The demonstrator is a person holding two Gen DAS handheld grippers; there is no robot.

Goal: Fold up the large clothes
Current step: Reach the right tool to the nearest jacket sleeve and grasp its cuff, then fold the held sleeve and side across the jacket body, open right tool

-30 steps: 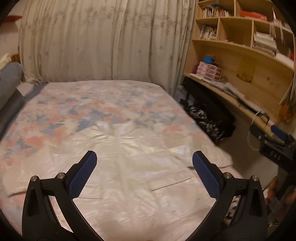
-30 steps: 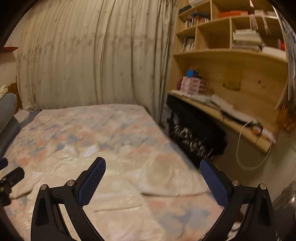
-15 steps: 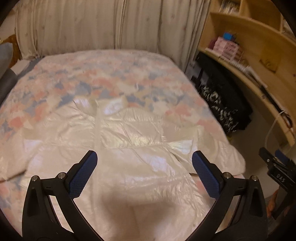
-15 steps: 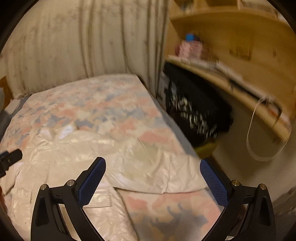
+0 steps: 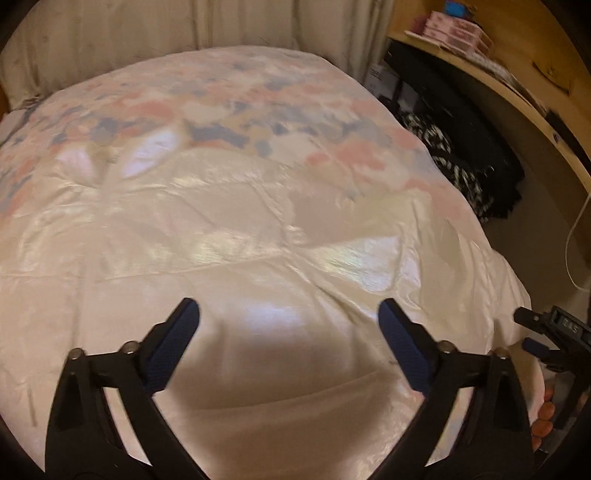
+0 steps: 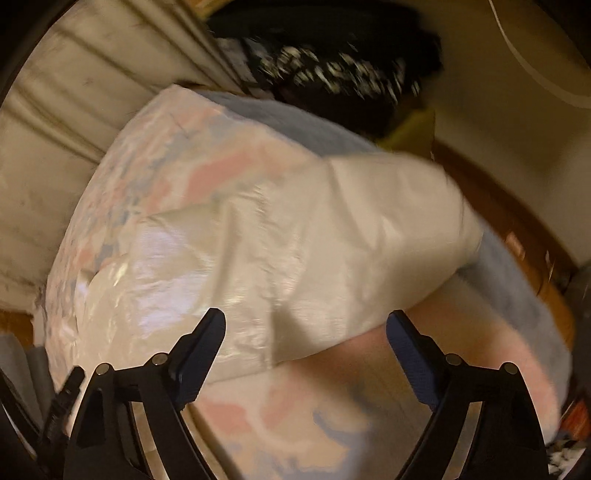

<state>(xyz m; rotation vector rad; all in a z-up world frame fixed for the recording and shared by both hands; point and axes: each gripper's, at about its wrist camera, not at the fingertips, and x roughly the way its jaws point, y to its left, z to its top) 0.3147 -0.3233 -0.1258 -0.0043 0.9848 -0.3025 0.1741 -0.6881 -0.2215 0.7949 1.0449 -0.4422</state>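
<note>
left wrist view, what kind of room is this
Most likely a bedroom at home: a bed with a floral bedspread, a shiny white jacket laid flat on it, curtains behind, and a wooden desk shelf beside it.

You have a glossy, satin-like cream jacket [image 5: 229,236] under you, its shell crinkled and throwing pearly highlights. Beneath it the floral bedspread [image 5: 258,96] looks like matt, soft cloth. Your left gripper [image 5: 288,345] shows matt black plastic arms, dimpled blue rubbery pads [image 5: 173,347] and small shiny metal pins. Right of the jacket, the curved shelf [image 5: 517,107] is smooth pale wood.
</note>
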